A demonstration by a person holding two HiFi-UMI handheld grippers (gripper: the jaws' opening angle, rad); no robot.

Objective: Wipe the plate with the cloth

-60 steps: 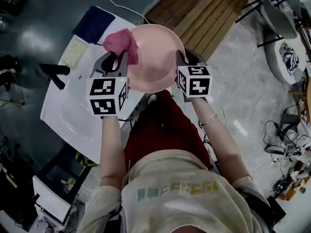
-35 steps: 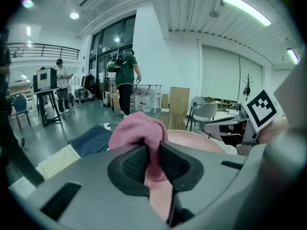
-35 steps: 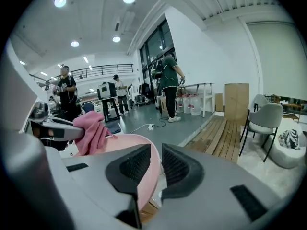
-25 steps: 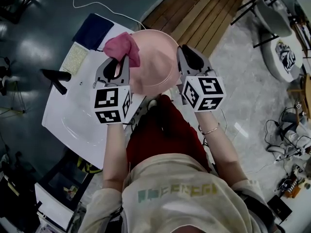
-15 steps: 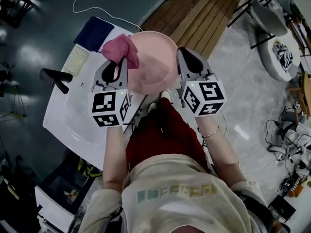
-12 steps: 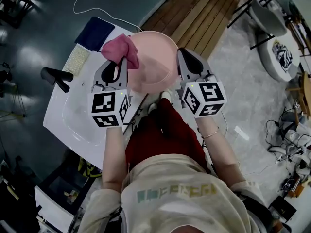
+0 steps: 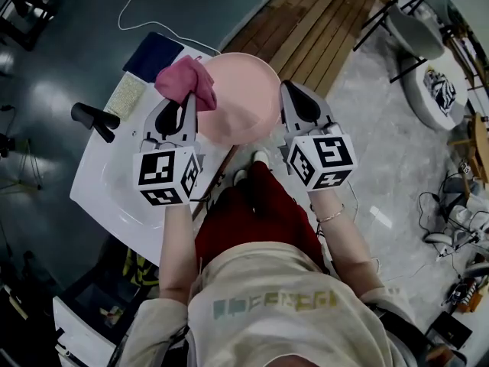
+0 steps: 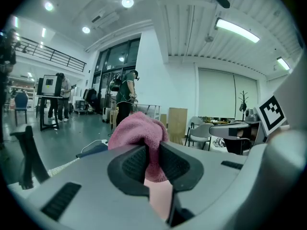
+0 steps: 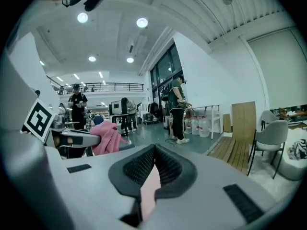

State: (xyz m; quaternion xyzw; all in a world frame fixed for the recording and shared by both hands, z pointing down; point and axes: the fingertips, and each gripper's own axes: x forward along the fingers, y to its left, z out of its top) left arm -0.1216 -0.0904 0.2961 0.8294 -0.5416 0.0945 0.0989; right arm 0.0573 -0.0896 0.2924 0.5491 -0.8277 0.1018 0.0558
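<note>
A round pink plate [image 7: 238,98] is held up above the table's near edge. My right gripper [image 7: 283,90] is shut on its right rim; in the right gripper view the pink rim [image 9: 149,188] runs edge-on between the jaws of that gripper [image 9: 154,164]. My left gripper [image 7: 186,99] is shut on a bunched pink cloth [image 7: 183,81], which lies against the plate's left rim. In the left gripper view the cloth [image 8: 139,133] bulges above the jaws of that gripper [image 8: 152,162] and a strip of plate [image 8: 160,198] shows below.
A white table [image 7: 92,193] with a sunken basin lies under and left of the grippers. On it are a black tap [image 7: 95,119], a pale sponge [image 7: 126,96] and a navy cloth [image 7: 153,56]. A cable [image 7: 149,10] crosses the floor. Chairs [image 7: 416,29] stand at the right.
Both grippers and the plate have shifted slightly within the view, and the right gripper now sits a little lower and more to the right. Both holds are unchanged; the cloth stays at the plate's left rim.
</note>
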